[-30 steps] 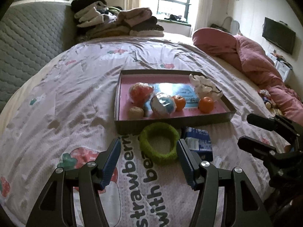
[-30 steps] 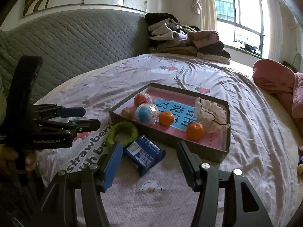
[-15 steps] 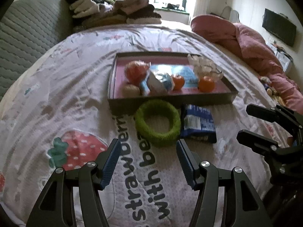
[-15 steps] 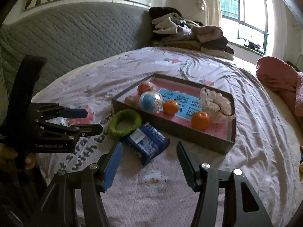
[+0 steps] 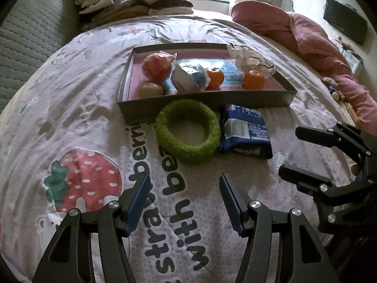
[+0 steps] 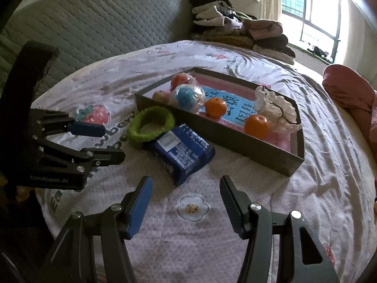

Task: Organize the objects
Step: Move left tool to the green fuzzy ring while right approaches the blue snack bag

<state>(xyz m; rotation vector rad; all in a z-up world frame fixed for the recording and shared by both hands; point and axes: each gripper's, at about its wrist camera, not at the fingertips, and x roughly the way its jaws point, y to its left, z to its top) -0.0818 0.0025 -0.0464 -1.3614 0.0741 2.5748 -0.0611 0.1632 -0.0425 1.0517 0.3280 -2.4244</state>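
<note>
Evidently both grippers hang apart and empty, left gripper point(image 5: 183, 188) lined up on the ring point(image 5: 187, 131) at twelve o'clock, right gripper point(image 6: 186, 192) on the packet point(image 6: 182, 150) — each likely bound for the tray point(image 5: 205, 99). Outside: one ring, one packet. Inside: two oranges, two wrapped balls, one walnut, one white scrunchie — all loose.

Bare bedsheet point(image 5: 183, 202) is lying open ahead; green ring point(image 5: 187, 131), blue packet point(image 5: 245, 132) and tray wall point(image 5: 207, 100) are blocking beyond.
</note>
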